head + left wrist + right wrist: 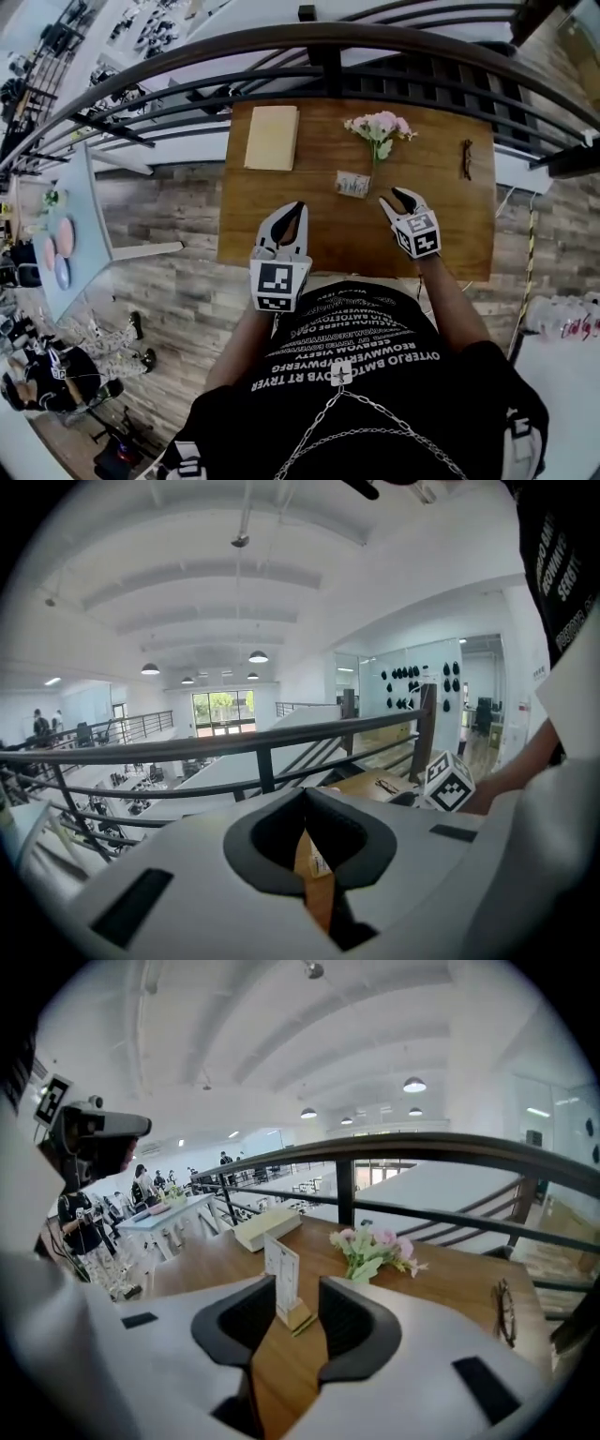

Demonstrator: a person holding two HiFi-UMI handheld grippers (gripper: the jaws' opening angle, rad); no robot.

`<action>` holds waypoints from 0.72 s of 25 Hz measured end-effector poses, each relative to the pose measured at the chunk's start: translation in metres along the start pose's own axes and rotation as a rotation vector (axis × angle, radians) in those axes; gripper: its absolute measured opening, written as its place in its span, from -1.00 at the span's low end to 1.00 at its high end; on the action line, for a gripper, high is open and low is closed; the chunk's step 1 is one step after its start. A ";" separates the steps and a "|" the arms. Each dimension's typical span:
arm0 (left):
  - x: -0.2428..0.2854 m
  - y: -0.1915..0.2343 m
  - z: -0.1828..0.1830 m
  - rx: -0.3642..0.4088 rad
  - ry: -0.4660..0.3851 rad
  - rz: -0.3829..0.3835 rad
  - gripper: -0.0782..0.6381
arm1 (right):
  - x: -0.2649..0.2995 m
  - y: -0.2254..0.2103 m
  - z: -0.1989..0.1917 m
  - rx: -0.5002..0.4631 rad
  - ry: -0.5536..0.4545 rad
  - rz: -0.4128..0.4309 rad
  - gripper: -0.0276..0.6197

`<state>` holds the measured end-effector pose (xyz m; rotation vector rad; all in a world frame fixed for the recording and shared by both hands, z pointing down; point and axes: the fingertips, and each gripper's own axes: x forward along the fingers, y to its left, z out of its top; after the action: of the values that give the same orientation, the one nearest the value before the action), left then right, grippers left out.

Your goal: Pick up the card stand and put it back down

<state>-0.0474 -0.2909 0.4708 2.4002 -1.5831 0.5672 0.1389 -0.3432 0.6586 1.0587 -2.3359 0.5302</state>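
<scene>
The card stand is a small white card upright in a wooden base, standing on the wooden table in front of a bunch of pink flowers. My right gripper hovers just right of it, open. In the right gripper view the card stand shows in the gap between the two dark pads, which do not touch it; the right gripper holds nothing. My left gripper is over the table's near left part, shut and empty. In its own view the left gripper points at the railing.
A tan book lies at the table's far left, and glasses at its far right. A black railing runs behind the table. A pale blue table with plates stands on the floor at the left.
</scene>
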 end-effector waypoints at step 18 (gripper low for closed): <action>-0.055 -0.036 0.035 0.138 -0.119 0.100 -0.71 | -0.145 0.041 0.101 -0.170 -0.275 -0.006 -0.87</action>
<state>-0.0263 -0.2443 0.4169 2.5079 -1.7761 0.5791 0.1590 -0.2898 0.4866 1.1162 -2.5599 0.1872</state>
